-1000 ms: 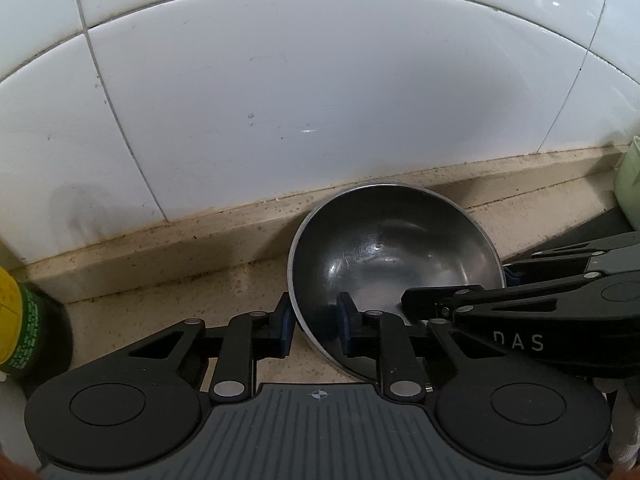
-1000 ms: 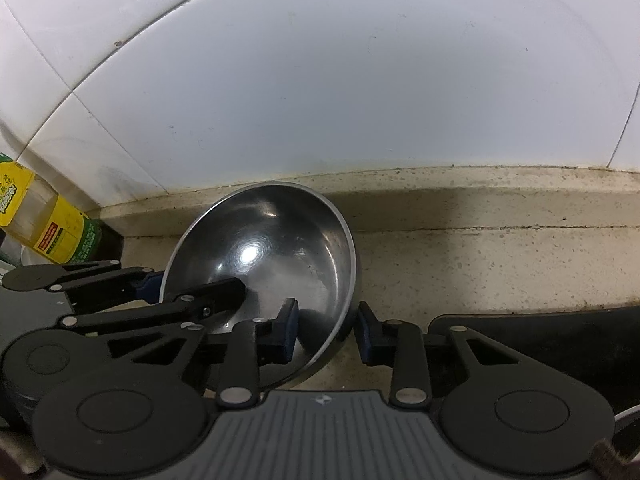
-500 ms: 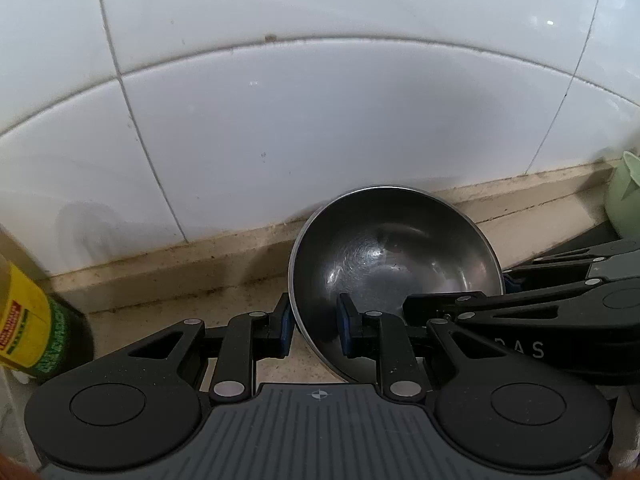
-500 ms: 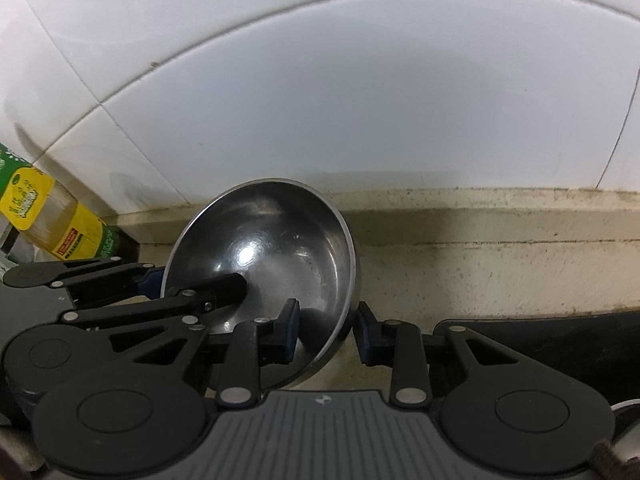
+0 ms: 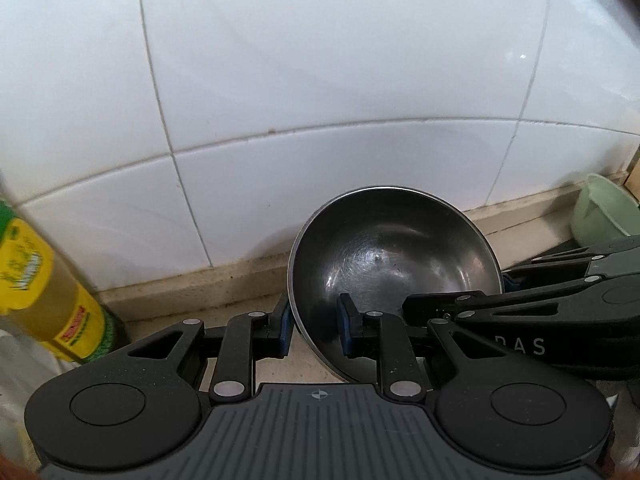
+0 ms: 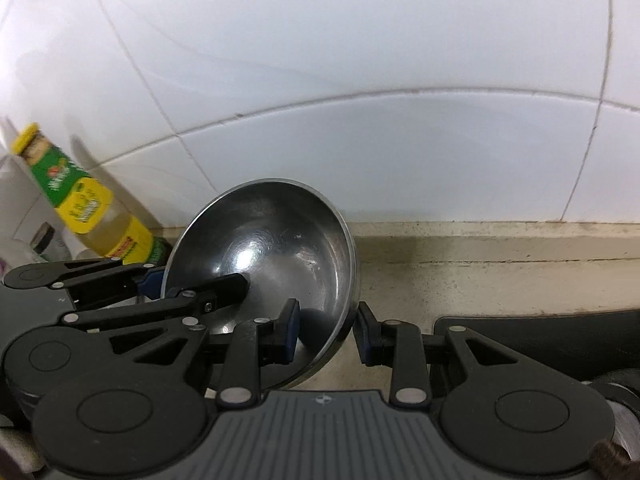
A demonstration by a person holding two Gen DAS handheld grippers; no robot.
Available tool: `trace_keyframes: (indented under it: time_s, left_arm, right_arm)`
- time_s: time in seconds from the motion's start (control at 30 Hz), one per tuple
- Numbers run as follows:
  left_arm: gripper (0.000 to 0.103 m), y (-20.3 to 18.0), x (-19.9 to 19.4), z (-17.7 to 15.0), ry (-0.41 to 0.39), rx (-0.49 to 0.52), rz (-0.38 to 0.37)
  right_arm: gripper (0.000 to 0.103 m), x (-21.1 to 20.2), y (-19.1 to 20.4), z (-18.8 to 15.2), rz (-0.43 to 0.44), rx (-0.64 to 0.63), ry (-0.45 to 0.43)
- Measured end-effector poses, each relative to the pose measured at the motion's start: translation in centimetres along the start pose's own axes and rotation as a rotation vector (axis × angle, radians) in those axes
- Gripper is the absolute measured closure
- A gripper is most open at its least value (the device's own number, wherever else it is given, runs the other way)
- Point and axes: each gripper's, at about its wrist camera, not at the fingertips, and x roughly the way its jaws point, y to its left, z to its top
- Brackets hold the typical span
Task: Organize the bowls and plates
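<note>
A shiny steel bowl (image 5: 394, 256) is held tilted above the beige counter, in front of the white tiled wall. My left gripper (image 5: 314, 330) is shut on its left rim, one pad inside and one outside. My right gripper (image 6: 326, 330) is shut on the opposite rim of the steel bowl (image 6: 272, 256). Each gripper shows in the other's view: the right gripper (image 5: 500, 292) reaches in from the right, the left gripper (image 6: 160, 284) from the left. The bowl's underside is hidden.
A yellow and green labelled oil bottle (image 5: 44, 292) stands at the left by the wall, also the oil bottle (image 6: 88, 212) in the right wrist view. A pale green bowl (image 5: 604, 216) sits at far right. A black surface (image 6: 552, 336) lies on the counter (image 6: 480, 280) to the right.
Both grippers have risen with the bowl clamped between them. The wall tiles and counter ledge dropped lower in view, and more of the oil bottle and green bowl came into sight.
</note>
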Motion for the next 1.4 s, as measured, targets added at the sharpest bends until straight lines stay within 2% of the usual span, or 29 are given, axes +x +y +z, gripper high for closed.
trace_keyframes:
  time_s: [0.27, 0.5, 1.07, 1.17, 1.23, 1.33, 1.4]
  left_arm:
    - [0.074, -1.4, -4.8, -1.6, -0.041, 0.022, -0.003]
    - [0.073, -1.8, -7.6, -3.9, -0.032, 0.032, -0.004]
    - [0.073, -2.3, -7.4, -8.5, 0.063, 0.010, 0.006]
    - [0.068, -2.0, -7.2, -9.1, 0.066, 0.009, 0.020]
    - [0.064, -1.6, -7.5, -9.5, 0.061, 0.007, 0.026]
    - [0.060, -0.9, -8.3, -10.0, 0.047, -0.011, 0.015]
    - [0.054, -0.2, -9.0, -10.3, 0.035, -0.019, 0.013]
  right_arm:
    - [0.075, -4.7, 2.0, -2.0, -0.002, -0.023, -0.039]
    - [0.075, -6.6, 3.3, -4.6, 0.002, -0.032, -0.027]
    - [0.076, -5.6, 4.1, -9.4, -0.003, -0.057, 0.063]
    - [0.075, -4.9, 4.7, -9.7, -0.032, -0.090, 0.058]
    - [0.069, -5.1, 5.0, -9.9, -0.045, -0.107, 0.048]
    - [0.066, -5.9, 4.7, -10.1, -0.072, -0.123, 0.020]
    - [0.064, -6.3, 4.3, -10.2, -0.066, -0.114, 0.015]
